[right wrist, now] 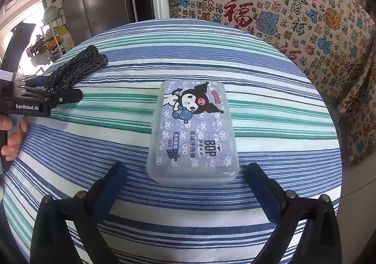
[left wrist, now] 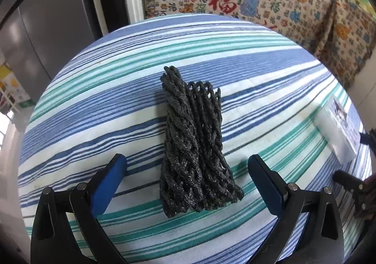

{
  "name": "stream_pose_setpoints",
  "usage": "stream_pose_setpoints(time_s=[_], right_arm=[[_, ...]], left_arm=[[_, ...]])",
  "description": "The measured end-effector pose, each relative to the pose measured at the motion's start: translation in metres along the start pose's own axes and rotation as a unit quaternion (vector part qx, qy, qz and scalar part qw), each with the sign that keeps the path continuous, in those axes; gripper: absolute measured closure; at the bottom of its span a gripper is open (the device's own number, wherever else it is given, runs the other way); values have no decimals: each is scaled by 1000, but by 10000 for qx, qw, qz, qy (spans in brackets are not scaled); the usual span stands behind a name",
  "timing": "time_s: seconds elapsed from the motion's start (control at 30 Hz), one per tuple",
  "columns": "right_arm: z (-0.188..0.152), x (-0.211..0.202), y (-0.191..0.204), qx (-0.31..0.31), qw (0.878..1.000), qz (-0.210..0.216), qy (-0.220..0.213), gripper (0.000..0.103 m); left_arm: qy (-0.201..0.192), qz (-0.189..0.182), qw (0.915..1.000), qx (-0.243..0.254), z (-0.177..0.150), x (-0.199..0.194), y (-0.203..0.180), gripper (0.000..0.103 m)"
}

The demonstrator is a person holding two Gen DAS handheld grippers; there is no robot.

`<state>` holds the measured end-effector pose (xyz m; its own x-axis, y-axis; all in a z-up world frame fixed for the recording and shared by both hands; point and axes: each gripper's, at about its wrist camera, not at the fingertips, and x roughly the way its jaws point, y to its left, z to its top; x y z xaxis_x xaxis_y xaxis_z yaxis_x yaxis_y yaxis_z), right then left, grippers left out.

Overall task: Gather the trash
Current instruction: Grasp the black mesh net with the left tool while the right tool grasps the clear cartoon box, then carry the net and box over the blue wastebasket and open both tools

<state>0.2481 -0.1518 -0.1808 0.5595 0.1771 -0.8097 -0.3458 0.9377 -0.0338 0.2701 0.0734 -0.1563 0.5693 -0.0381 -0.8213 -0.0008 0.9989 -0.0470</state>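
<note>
A black foam net sleeve (left wrist: pixel 195 146) lies flat on the striped tablecloth (left wrist: pixel 94 108), its near end between the blue pads of my left gripper (left wrist: pixel 187 165), which stands open and apart from it. In the right wrist view a translucent plastic box with a cartoon label (right wrist: pixel 192 132) lies on the cloth; my right gripper (right wrist: pixel 185 170) is open, its pads either side of the box's near end without touching. The net sleeve (right wrist: pixel 75 68) and the left gripper (right wrist: pixel 63 97) show at the left there. The box (left wrist: pixel 338 132) appears at the right edge of the left view.
A round table carries the blue, green and white striped cloth (right wrist: pixel 270 104). Behind it is a sofa under a patterned throw (right wrist: pixel 282 5). A dark refrigerator (right wrist: pixel 101 0) and a shelf stand at the back left. A hand (right wrist: pixel 14 137) holds the left tool.
</note>
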Motion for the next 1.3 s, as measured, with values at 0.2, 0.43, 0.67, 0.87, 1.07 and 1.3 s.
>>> stream_pose_setpoints(time_s=[0.2,0.43,0.67,0.87,1.07,1.3], right_arm=[[11,-10,-1,111,9996,245,-30,2],[30,-10,-2,57,9998,208,-25,11],[34,-14,-4,184,9993,162,273,40],[24,-42,-14,362,9991,204,92,40],[10,-74,-40,645,9977,157,-106,40],[-14,-108,-90,1188,9926,-63,-258,40]], left_arm=[[-201,-26,9998,71,8,-6,-4,12],[-205,238,9989,352,13,-3,-10,20],[-248,229,9983,466,10,-9,-13,84],[-459,-312,9981,249,9,-29,-17,88],[-569,-779,9948,335,-1,-49,-45,89],[-611,-1176,9882,770,-6,-68,-110,89]])
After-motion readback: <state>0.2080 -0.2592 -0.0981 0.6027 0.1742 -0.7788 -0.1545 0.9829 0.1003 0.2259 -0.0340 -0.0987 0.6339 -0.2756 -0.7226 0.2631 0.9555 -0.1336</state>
